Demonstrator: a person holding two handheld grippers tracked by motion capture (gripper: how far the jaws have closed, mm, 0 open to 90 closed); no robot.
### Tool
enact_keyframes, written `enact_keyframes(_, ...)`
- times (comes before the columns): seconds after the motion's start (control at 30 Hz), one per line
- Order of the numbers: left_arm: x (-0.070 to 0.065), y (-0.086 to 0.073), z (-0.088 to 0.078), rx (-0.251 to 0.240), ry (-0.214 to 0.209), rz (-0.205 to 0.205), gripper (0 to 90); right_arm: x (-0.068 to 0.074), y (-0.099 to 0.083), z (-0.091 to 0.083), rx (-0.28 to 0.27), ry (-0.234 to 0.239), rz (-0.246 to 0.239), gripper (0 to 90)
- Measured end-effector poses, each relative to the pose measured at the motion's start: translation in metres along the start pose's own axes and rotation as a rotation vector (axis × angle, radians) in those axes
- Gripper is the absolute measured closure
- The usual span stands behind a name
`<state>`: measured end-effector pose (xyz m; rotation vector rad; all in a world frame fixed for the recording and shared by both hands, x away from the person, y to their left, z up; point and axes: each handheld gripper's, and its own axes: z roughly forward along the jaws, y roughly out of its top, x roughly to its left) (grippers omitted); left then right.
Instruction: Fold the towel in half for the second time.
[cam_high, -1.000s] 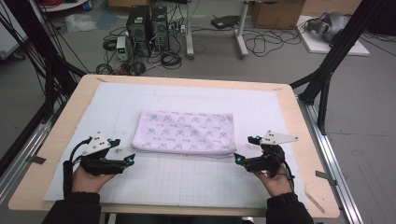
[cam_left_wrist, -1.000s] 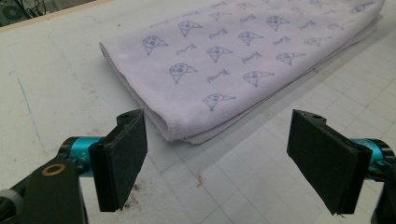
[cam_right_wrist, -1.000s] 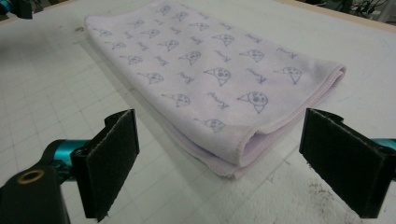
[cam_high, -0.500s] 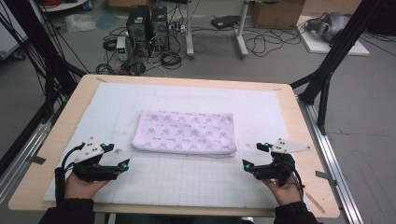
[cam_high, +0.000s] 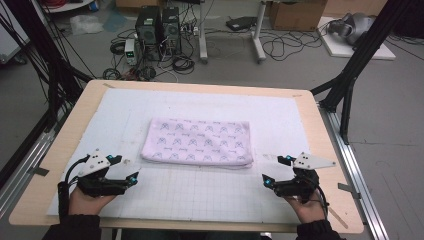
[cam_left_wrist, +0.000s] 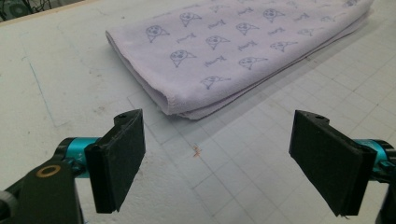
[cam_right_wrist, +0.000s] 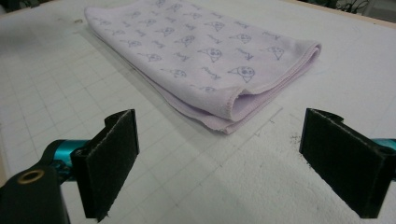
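A folded lilac towel (cam_high: 197, 142) with a small printed pattern lies flat in the middle of the white gridded mat (cam_high: 210, 195). My left gripper (cam_high: 127, 168) sits near the mat's front left, a short way off the towel's near left corner. Its jaws are open and nothing is between them. In the left gripper view, that gripper (cam_left_wrist: 224, 163) faces the towel (cam_left_wrist: 233, 51) at its folded corner. My right gripper (cam_high: 276, 170) rests at the front right, also open and holding nothing. From the right gripper view, this gripper (cam_right_wrist: 229, 158) looks at the towel (cam_right_wrist: 205, 51) and its layered right end.
The mat covers a wooden table (cam_high: 320, 125) whose rim shows all round. Black frame posts (cam_high: 350, 80) stand at both sides. Beyond the far edge, computer towers (cam_high: 157, 25), cables and boxes sit on the floor.
My right gripper has drawn back from the towel's right end, toward the near right of the table. The left gripper has hardly shifted, and the towel lies as before.
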<state>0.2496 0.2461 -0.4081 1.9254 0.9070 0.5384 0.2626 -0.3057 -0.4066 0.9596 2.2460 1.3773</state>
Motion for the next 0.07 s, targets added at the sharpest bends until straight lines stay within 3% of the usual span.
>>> enact_keyframes(0.07, 0.0007, -0.0002, 0.0009, 0.002, -0.001, 0.003, 18.6, -0.0010, -0.0009, 0.0018, 0.003, 0.006, 0.007, 11.0)
